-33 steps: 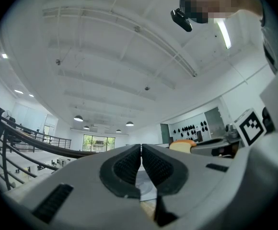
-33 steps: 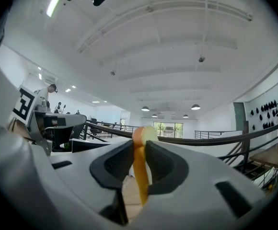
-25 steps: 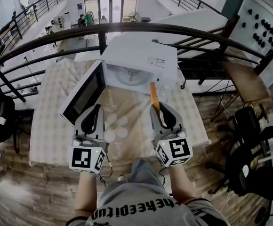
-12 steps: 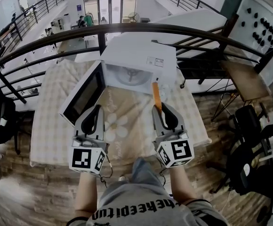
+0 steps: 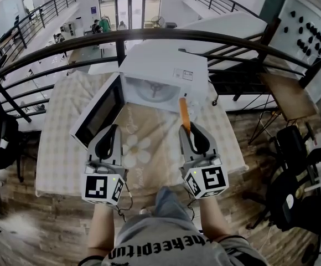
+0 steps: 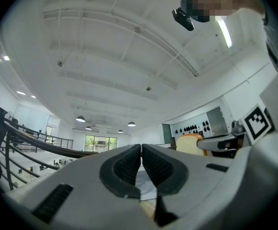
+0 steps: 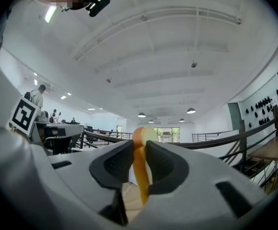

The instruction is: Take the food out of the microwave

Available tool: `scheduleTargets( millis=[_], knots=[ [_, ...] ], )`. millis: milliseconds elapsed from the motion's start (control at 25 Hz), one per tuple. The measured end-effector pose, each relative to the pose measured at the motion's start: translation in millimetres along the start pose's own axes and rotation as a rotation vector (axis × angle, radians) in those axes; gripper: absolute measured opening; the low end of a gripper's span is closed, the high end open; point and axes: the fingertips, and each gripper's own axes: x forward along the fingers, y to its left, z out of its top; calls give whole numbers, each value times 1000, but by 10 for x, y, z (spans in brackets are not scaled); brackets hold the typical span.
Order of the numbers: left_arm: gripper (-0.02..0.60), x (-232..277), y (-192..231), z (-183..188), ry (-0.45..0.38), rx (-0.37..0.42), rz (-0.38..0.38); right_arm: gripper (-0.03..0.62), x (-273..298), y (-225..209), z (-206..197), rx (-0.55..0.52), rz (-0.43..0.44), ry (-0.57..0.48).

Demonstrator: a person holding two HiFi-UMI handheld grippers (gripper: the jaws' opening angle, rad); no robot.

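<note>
Pinching a bread slice [image 5: 182, 111] by its near end, the right gripper [image 5: 187, 127] has both pads pressed on it. The slice stands on edge and sticks out toward 12 o'clock, its far tip right by the front edge of the microwave [image 5: 166, 71], at approx 5 o'clock of the cavity. Can't tell if the tip is fully clear of the opening. The right gripper view shows the slice sandwiched w/ no gap either side.

The left gripper [image 5: 113, 127] sits at 9 o'clock of the right one, well apart, jaws pressed together w/ nothing btwn them, over the flower mat [image 5: 141, 146].

The microwave door [image 5: 98, 111] is swung wide toward 8 o'clock. The glass turntable [image 5: 155, 88] looks bare, no other food seen.

Progress, my read: door open, done; food grabbed and out or nearly out. What's left is to draw the slice back toward 6 o'clock, set it on the mat or the checked tablecloth [image 5: 61, 143], and release.
</note>
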Motion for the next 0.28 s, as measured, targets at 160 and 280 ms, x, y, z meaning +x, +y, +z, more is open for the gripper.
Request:
scheduleTargets(
  millis=[160, 280],
  knots=[
    [11, -14, 41, 19, 8, -5, 14, 87, 17, 33, 17, 0, 4, -4],
    [12, -33, 55, 25, 8, -4, 14, 87, 21, 64, 35, -2, 6, -9]
  ],
)
